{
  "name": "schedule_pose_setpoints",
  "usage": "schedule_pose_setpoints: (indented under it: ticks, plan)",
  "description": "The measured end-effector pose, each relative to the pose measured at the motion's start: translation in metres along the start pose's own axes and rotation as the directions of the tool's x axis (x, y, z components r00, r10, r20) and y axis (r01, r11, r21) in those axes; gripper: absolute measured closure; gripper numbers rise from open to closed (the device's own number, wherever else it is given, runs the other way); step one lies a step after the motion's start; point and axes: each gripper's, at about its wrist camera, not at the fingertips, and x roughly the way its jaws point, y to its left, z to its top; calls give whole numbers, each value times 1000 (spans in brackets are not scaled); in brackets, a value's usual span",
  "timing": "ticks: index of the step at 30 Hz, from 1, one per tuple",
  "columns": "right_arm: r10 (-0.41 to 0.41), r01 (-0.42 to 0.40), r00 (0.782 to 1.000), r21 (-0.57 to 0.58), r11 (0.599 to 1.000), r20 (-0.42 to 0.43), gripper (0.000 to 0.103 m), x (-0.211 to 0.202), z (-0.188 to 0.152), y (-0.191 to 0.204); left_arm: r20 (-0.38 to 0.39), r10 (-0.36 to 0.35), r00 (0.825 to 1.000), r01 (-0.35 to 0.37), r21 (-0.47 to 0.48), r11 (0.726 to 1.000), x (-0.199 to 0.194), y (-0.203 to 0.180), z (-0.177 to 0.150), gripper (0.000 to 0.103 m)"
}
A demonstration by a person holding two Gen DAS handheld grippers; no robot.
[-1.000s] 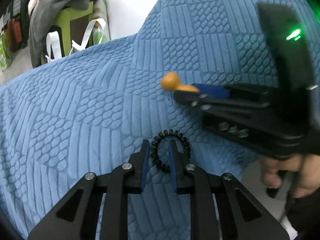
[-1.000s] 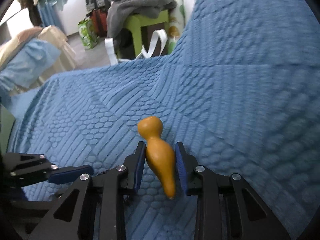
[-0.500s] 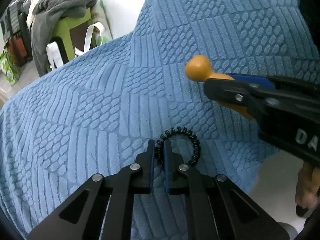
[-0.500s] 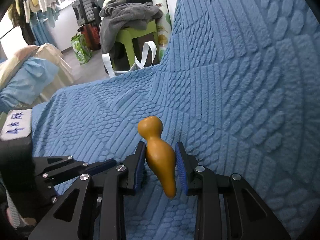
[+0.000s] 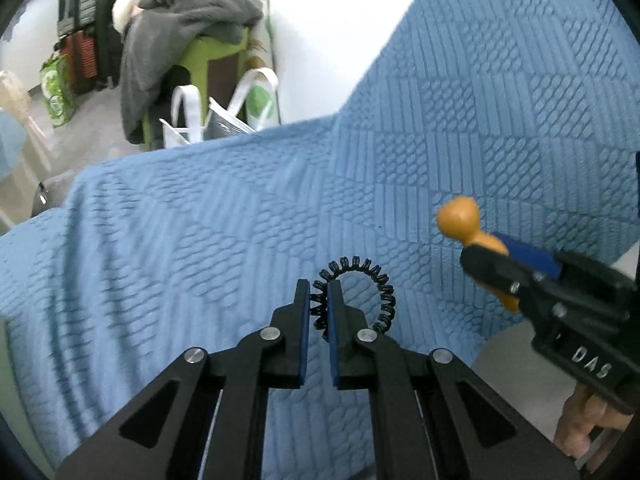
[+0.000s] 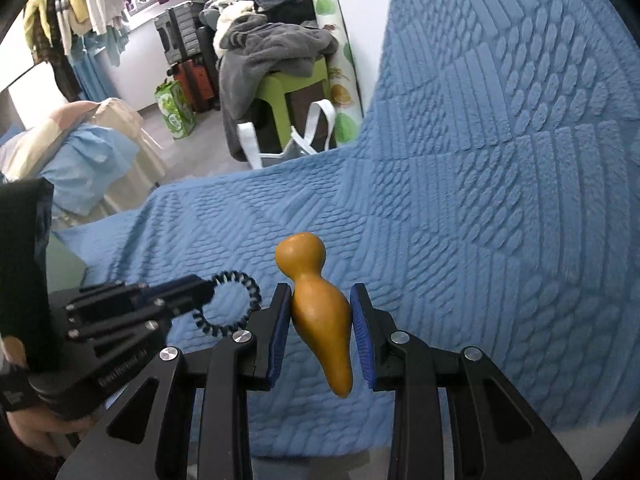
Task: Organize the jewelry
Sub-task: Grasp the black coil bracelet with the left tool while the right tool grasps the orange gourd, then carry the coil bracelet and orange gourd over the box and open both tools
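My left gripper (image 5: 319, 294) is shut on a black spiral coil ring (image 5: 376, 280) and holds it above the blue quilted cover (image 5: 200, 220). The ring also shows in the right wrist view (image 6: 244, 296), held out from the left gripper's (image 6: 204, 294) tips. My right gripper (image 6: 320, 300) is shut on an orange gourd-shaped piece (image 6: 316, 300), its round head pointing forward. In the left wrist view the gourd (image 5: 460, 220) and right gripper (image 5: 492, 260) are at the right, a little apart from the ring.
The blue cover (image 6: 480, 160) rises steeply at the right like a backrest. Beyond its far edge stand a green stool with grey clothes (image 5: 188, 32), a white bag (image 5: 208, 116), suitcases (image 5: 80, 52) and a pale floor (image 5: 516, 360) at lower right.
My left gripper closed on the coil ring and lifted it off the cover. Both grippers have risen and tilted back; the gourd stays gripped in the right one.
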Motion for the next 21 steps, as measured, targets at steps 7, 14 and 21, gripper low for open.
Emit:
schedule_pose_setpoints:
  ticks: [7, 14, 21]
  plan:
    - [29, -29, 1000, 13, 1000, -6, 75, -19, -14, 35, 35, 18, 999, -15, -60, 998, -48, 23, -10, 95]
    - [62, -62, 998, 9, 998, -4, 75, -40, -19, 79, 68, 26, 997, -18, -113, 993, -110, 46, -23, 95]
    - [89, -87, 994, -42, 995, 57, 75, -70, 4, 130, 141, 56, 988, -35, -147, 989, -178, 74, -20, 95]
